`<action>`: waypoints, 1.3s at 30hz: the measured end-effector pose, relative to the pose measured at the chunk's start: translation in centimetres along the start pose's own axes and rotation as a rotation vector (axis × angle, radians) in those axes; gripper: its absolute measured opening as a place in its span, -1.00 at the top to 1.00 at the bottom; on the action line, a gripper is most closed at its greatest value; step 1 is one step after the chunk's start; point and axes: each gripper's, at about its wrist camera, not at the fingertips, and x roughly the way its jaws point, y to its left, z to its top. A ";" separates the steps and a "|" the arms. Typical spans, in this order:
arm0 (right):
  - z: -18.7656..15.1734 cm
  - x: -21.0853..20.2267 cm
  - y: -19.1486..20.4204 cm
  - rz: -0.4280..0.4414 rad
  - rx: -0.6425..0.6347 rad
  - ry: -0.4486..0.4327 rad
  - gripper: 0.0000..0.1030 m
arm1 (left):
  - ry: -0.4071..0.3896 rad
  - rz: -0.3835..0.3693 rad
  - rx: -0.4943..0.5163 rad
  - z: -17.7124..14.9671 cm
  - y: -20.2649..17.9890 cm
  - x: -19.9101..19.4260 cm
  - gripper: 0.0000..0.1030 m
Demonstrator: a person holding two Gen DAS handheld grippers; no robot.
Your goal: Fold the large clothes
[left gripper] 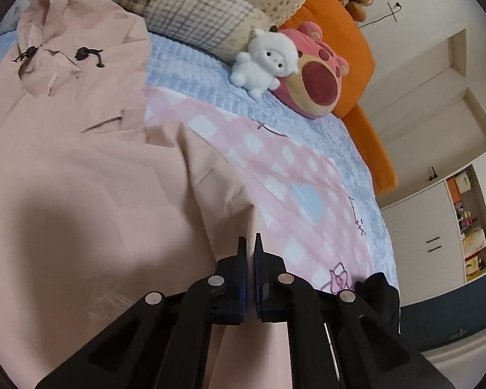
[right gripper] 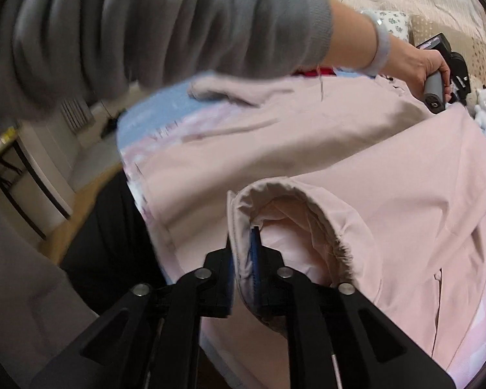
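A large pale pink hooded coat [left gripper: 81,168] lies spread on the bed, hood and black toggles at the far left. My left gripper [left gripper: 250,243] is shut on a fold of the coat's right edge, which runs between its fingers. In the right wrist view the coat [right gripper: 356,149] fills the middle. My right gripper [right gripper: 243,236] is shut on the elastic cuff of a sleeve [right gripper: 295,201], lifted above the coat body. The left hand and its gripper handle [right gripper: 437,94] show at the upper right.
The bed has a pink checked cover [left gripper: 291,175] over a blue quilt [left gripper: 191,68]. A white sheep plush [left gripper: 265,61], a pink plush [left gripper: 317,81], pillows and an orange headboard [left gripper: 356,64] line the far side. White wardrobes [left gripper: 437,240] stand at right. The grey-sleeved arm [right gripper: 145,26] crosses above.
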 end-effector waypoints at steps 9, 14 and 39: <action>-1.5 -10.9 -12.0 -0.043 0.273 -0.198 -0.20 | 0.015 0.033 -0.003 0.1 4.1 -0.7 0.80; -0.6 -9.6 -30.0 -0.114 0.701 -0.298 0.26 | -0.001 0.035 -0.025 0.0 5.4 -1.2 0.80; 0.0 0.7 -37.6 -0.035 0.957 -0.223 -0.30 | 0.157 -0.020 0.060 -13.2 6.5 -12.1 0.30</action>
